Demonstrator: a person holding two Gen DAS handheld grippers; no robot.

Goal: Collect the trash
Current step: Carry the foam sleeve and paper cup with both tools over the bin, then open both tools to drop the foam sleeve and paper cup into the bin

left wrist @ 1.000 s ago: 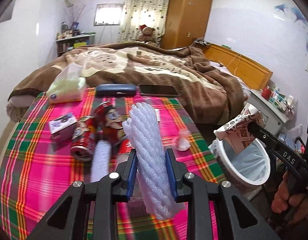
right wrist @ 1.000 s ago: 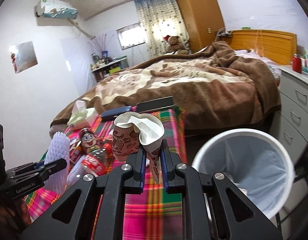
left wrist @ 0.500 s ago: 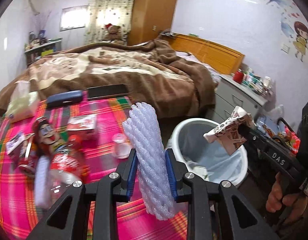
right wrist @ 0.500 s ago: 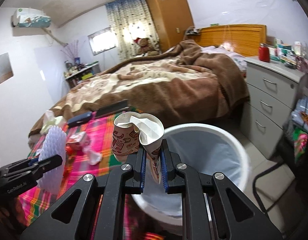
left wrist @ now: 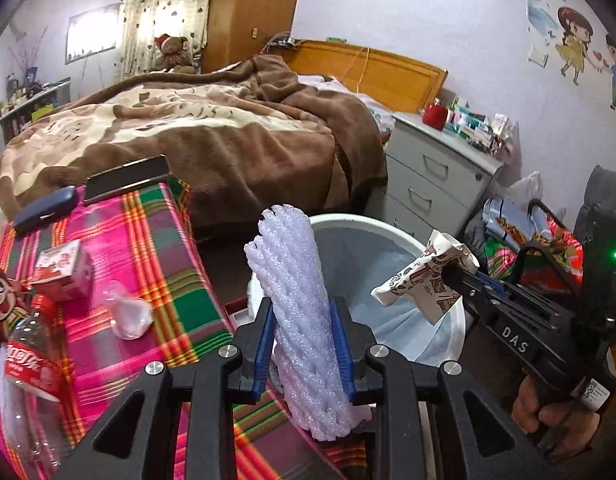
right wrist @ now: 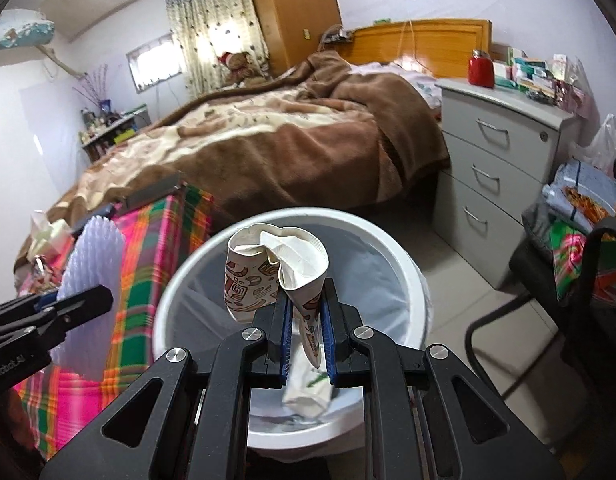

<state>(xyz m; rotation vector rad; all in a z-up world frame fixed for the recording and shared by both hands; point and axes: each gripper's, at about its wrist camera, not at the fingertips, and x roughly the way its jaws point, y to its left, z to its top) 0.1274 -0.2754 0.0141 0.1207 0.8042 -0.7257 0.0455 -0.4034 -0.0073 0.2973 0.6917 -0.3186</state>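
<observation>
Bedroom, with a plaid-covered table (left wrist: 156,240) standing just left of a lined white bin (right wrist: 180,280) and a bed lying beyond both. The right gripper (right wrist: 304,312) is clamping a crushed paper cup (right wrist: 276,264) directly over the bin's mouth; the left gripper (left wrist: 302,336) is clamping a white foam net (left wrist: 292,280) above the bin's left rim, at the table edge.

Risks, as judged: the cup is sitting well inside the rim, so it is likely to fall cleanly when let go. The net is hanging over the rim and table edge, not the opening; released here, it could catch the rim or drop between table and bin. Being light and springy, it may also cling to a pad.

Room: the space above the bin is lying open, but both grippers are converging on it and could knock together. A drawer chest (right wrist: 508,152) is standing beyond the bin to the right, a chair (right wrist: 548,280) just right of it. A bottle (left wrist: 24,360), small box (left wrist: 64,268) and plastic scrap (left wrist: 128,312) are waiting on the table.
</observation>
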